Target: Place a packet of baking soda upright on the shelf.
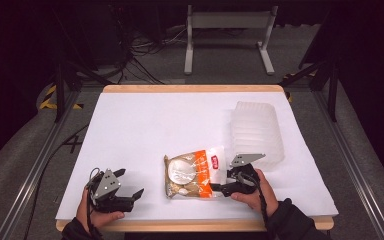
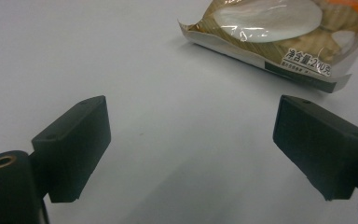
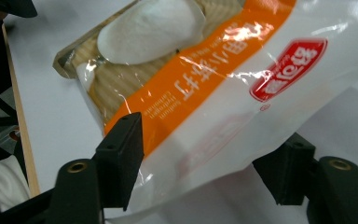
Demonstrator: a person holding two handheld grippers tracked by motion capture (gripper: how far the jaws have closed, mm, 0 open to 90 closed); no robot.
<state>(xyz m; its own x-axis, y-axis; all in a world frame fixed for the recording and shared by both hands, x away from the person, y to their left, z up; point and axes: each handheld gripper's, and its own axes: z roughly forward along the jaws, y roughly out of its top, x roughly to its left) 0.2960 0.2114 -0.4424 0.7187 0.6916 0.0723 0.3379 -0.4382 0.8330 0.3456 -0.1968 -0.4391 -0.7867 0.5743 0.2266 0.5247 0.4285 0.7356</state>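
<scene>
orange-white snack bag (image 1: 195, 175), flat on table

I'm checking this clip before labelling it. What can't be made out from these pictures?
- Right gripper, right gripper view: the snack bag lies between its fingers; whether they press on it is unclear, as the bag covers the contact.
- Snack bag, left gripper view: cut off by the top and right edges.
- Stack of clear plastic containers, high view: too blurred to count.
- Bag's small print, high view: too small to read.
</scene>
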